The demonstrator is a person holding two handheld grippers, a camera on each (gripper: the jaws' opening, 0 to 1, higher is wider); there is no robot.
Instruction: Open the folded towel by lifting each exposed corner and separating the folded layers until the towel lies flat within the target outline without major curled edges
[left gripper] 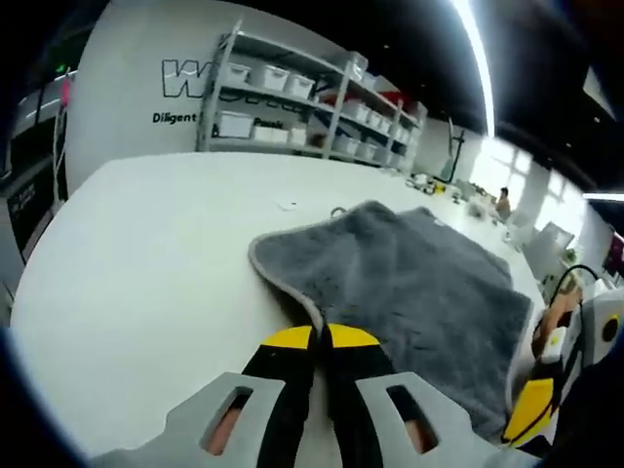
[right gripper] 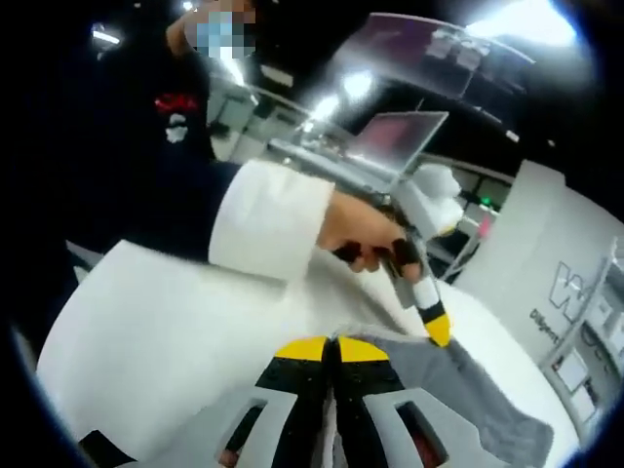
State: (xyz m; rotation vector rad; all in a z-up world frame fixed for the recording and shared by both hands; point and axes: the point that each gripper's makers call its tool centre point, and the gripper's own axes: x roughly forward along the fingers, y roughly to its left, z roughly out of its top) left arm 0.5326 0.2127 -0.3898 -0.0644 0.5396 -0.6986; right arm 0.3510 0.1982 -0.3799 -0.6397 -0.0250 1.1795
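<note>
The grey towel (left gripper: 409, 283) lies spread on the white table (left gripper: 146, 253), with its pale hem curling up at the near left corner. My left gripper (left gripper: 320, 337) is shut on the towel's near edge, its yellow-tipped jaws pressed together over the hem. In the right gripper view, my right gripper (right gripper: 331, 347) is also shut, with the towel (right gripper: 468, 390) running off to the right from between its jaws. A hand (right gripper: 366, 239) holds the left gripper (right gripper: 436, 327), whose yellow tip touches the towel. The right gripper (left gripper: 531, 409) sits at the towel's near right corner.
Metal shelves (left gripper: 312, 107) with white bins stand against the far wall. Small items (left gripper: 458, 195) lie along the table's far right side. A person in a dark top with a white sleeve (right gripper: 268, 219) leans over the table. A laptop (right gripper: 400, 136) sits behind.
</note>
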